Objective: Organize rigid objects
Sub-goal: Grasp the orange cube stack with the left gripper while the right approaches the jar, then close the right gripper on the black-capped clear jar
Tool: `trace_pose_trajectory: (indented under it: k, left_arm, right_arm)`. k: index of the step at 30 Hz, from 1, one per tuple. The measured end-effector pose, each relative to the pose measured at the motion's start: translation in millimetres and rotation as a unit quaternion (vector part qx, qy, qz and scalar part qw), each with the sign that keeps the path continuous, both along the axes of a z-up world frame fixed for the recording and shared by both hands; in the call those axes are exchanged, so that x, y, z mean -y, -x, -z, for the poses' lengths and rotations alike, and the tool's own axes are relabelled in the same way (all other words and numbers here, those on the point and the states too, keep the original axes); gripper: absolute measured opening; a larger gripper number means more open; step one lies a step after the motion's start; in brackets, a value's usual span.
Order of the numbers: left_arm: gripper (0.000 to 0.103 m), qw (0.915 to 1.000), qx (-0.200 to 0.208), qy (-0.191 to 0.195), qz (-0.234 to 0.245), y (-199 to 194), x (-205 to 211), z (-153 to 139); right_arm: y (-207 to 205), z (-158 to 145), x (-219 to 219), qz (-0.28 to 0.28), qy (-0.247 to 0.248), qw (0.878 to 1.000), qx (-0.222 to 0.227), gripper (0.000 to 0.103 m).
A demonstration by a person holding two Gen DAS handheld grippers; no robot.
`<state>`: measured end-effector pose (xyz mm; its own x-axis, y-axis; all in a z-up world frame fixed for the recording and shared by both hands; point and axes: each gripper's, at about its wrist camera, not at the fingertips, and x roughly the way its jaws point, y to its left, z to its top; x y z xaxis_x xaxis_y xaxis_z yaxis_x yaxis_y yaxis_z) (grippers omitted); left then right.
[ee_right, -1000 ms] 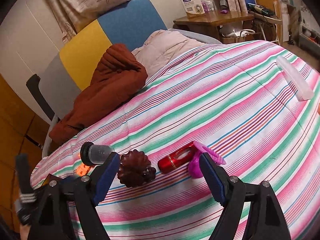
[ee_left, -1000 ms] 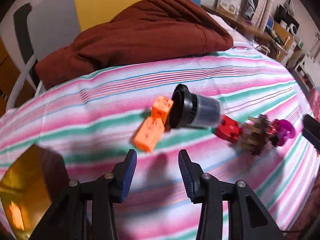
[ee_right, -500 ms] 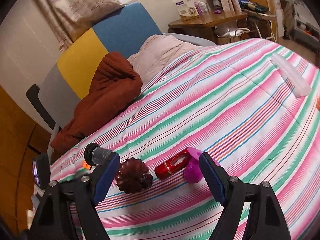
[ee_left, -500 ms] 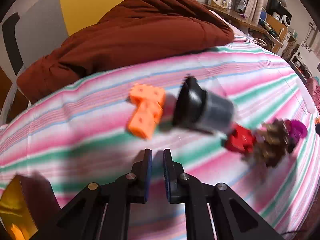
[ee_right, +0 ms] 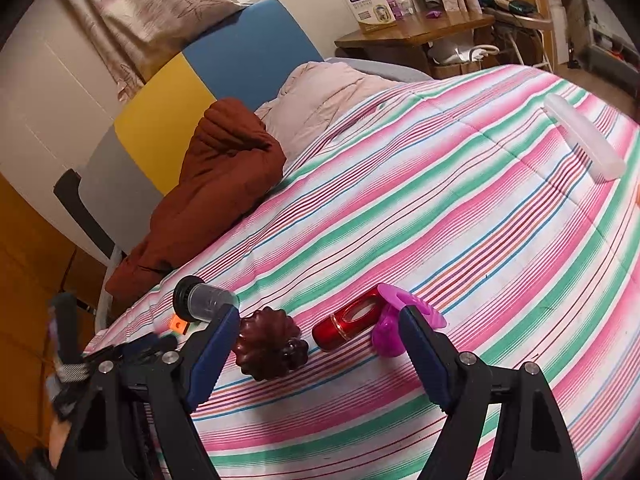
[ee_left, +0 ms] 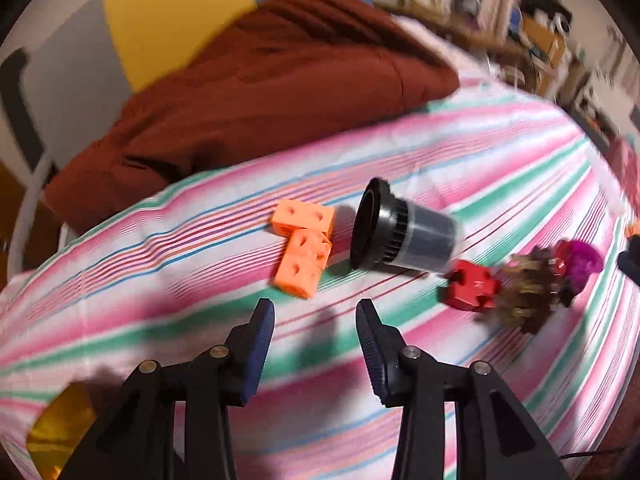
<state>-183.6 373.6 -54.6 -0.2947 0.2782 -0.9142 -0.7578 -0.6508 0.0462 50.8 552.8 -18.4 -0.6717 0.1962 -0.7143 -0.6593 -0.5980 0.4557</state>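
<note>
My left gripper (ee_left: 315,314) is spread apart, nothing in it, just short of the orange blocks (ee_left: 304,250) on the striped blanket (ee_left: 160,320). Black-capped canister (ee_left: 404,238) lies on its side beside them, red piece (ee_left: 472,290) next. Right gripper (ee_right: 318,326) wide apart too, empty, w/ dark fluted mould (ee_right: 268,344) and red tube (ee_right: 346,322) btwn its fingers.

Glossy red cylinder (ee_right: 347,322), matt cloth bedspread (ee_right: 460,216)
</note>
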Motion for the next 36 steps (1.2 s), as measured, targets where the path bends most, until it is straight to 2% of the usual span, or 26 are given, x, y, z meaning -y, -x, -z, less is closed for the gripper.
trace_pose_trajectory:
  k: [9,10,12,14,20,22,25,28,31,34,36]
  left_arm:
    - [0.041,0.9993,0.014,-0.005,0.035,20.5,-23.0,16.0]
    - [0.033,0.9991,0.019,-0.008,0.037,20.7,-22.4,17.7]
    - [0.018,0.9996,0.0,-0.01,0.028,19.0,-19.1,17.8]
    - [0.018,0.9992,0.019,-0.031,0.016,17.2,-12.0,15.2]
    - [0.018,0.997,0.018,-0.073,-0.022,-12.6,22.5,3.5]
    - [0.018,0.9966,0.001,-0.078,-0.026,-35.6,37.4,-7.5]
    - [0.018,0.9941,-0.011,-0.105,-0.022,-66.7,56.0,-22.9]
    - [0.018,0.9905,-0.007,-0.136,-0.024,-91.5,67.5,-33.5]
    - [0.018,0.986,-0.014,-0.165,-0.022,-113.2,84.5,-43.0]
    - [0.018,0.9816,-0.003,-0.188,-0.032,-122.7,97.1,-45.0]
    - [0.018,0.9806,-0.005,-0.192,-0.038,-133.1,113.8,-47.9]
  right_arm:
    - [7.9,2.1,1.9,-0.02,0.01,1.0,-0.001,0.082]
    - [8.2,2.3,2.5,-0.02,0.01,1.0,0.0,0.082]
    - [9.4,2.1,3.7,-0.024,0.008,1.0,0.0,0.082]
    - [10.4,0.7,5.7,-0.027,-0.002,1.0,0.002,0.082]
    - [14.5,-0.9,13.6,-0.049,-0.015,0.999,0.002,0.082]
    - [16.1,-1.4,16.7,-0.06,-0.017,0.998,0.001,0.082]
    - [22.9,-8.4,32.1,-0.101,-0.048,0.994,-0.003,0.081]
    - [39.1,-12.7,52.9,-0.163,-0.064,0.985,-0.006,0.081]
    - [69.4,-20.6,74.9,-0.232,-0.122,0.965,0.015,0.081]
    - [113.1,-17.6,88.4,-0.298,-0.175,0.936,0.064,0.081]
    - [147.4,-3.4,93.9,-0.331,-0.213,0.911,0.124,0.081]
